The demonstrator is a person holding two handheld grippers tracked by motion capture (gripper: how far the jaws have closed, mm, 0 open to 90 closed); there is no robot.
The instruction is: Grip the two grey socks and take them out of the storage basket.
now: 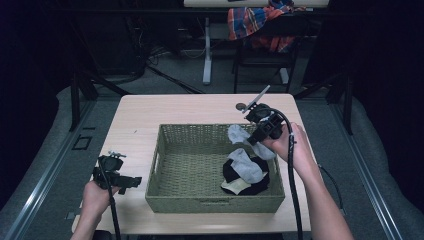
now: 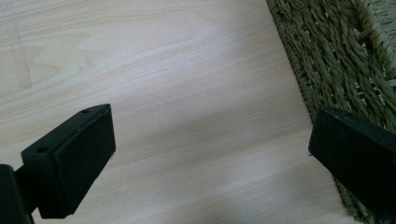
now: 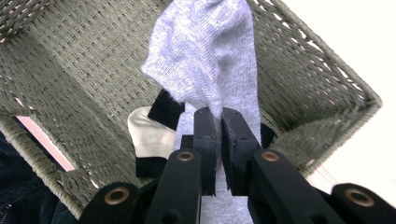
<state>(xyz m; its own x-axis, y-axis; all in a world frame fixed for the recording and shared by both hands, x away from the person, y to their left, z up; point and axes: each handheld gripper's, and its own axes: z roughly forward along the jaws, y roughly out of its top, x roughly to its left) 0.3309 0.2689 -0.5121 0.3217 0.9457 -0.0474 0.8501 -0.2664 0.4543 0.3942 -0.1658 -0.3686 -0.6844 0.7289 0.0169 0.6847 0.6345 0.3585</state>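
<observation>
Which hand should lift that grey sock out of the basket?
The right. Its tool is already shut on the grey sock above the basket. The left tool is open beside the basket, over bare table.

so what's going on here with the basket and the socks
A person works two hand-held grippers at a table. The right gripper is shut on a grey sock, lifting it above a woven basket where a black and white sock lies. The left gripper hangs open over the table beside the basket, holding nothing.

High view overhead facing forward, gripper views close, sharing basket (image 1: 170,195).
</observation>
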